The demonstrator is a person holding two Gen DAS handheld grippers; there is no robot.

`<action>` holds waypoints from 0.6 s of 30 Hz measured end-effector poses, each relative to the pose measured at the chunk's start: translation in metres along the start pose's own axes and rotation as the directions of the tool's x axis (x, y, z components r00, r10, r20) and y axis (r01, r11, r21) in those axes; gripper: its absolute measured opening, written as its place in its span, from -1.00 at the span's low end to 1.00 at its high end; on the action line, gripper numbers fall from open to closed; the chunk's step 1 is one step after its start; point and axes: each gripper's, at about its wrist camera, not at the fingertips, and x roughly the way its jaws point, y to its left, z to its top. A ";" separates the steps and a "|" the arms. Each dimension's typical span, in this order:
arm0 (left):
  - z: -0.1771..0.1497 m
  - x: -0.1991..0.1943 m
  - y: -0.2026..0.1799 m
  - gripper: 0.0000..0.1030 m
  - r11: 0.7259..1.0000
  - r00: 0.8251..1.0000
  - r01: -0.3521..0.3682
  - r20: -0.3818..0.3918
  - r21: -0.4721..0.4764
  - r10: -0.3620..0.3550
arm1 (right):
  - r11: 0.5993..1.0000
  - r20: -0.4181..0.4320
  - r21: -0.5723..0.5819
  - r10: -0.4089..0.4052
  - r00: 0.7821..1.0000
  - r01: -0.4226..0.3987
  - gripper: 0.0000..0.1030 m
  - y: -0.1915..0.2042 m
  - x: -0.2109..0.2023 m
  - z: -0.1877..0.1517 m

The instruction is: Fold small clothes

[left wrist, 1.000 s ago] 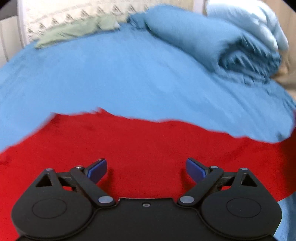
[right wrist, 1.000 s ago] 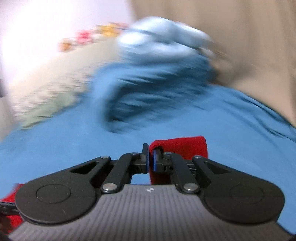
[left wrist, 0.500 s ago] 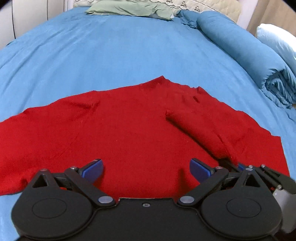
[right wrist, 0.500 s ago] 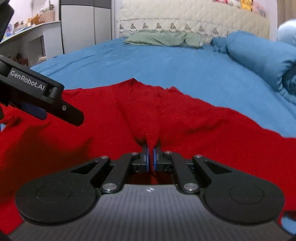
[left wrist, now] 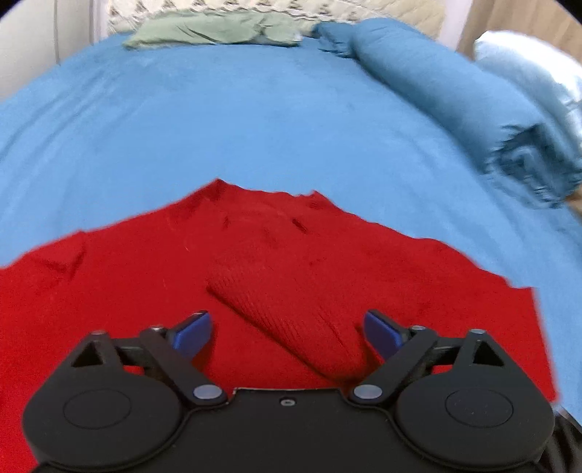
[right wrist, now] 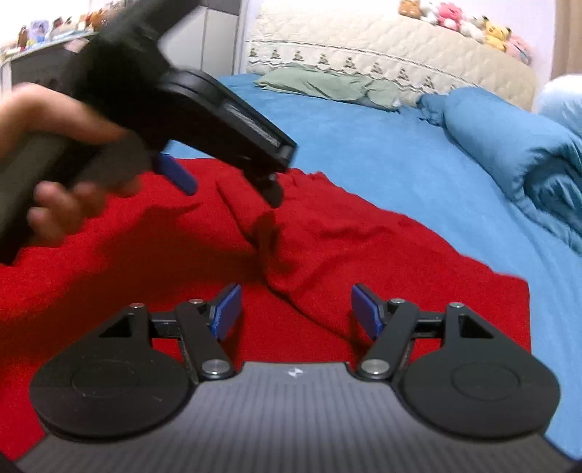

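A red knit sweater [left wrist: 127, 276] lies spread flat on the blue bedsheet [left wrist: 254, 120]. One sleeve [left wrist: 287, 316] is folded in across the body as a ribbed ridge. My left gripper [left wrist: 287, 325] hovers just over that sleeve. Its jaws are closing, the sleeve lies between them, and the pads are not touching it. My right gripper [right wrist: 296, 309] sits low over the sweater [right wrist: 400, 273] with its jaws opening. The sleeve fold [right wrist: 291, 262] lies loose just ahead of them. In the right wrist view a hand [right wrist: 54, 152] holds the left gripper [right wrist: 225, 185] above the sweater.
A rolled blue duvet [left wrist: 454, 98] lies along the right of the bed, with a pale blue pillow [left wrist: 527, 69] behind it. A green cloth [left wrist: 211, 31] rests at the head of the bed. Plush toys [right wrist: 473, 22] sit on the cream quilted headboard [right wrist: 382, 47].
My right gripper brought the sleeve in across the sweater, then opened and let it go. My left gripper shifted right, so the folded sleeve now lies between its jaws.
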 end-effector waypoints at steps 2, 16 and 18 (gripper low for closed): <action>-0.002 0.010 -0.001 0.61 0.998 0.998 -0.056 -0.009 0.008 0.056 | 1.000 0.000 0.018 0.001 1.000 -0.001 0.60 -0.003 -0.001 -0.003; -0.039 -0.020 0.050 0.60 0.983 0.997 0.077 0.037 -0.168 -0.072 | 0.990 0.029 0.137 0.032 0.999 -0.036 0.60 -0.022 -0.001 -0.016; -0.038 -0.020 0.051 0.60 0.972 0.992 0.124 0.046 -0.202 -0.117 | 0.989 0.032 0.142 0.035 0.999 -0.039 0.60 -0.022 -0.002 -0.017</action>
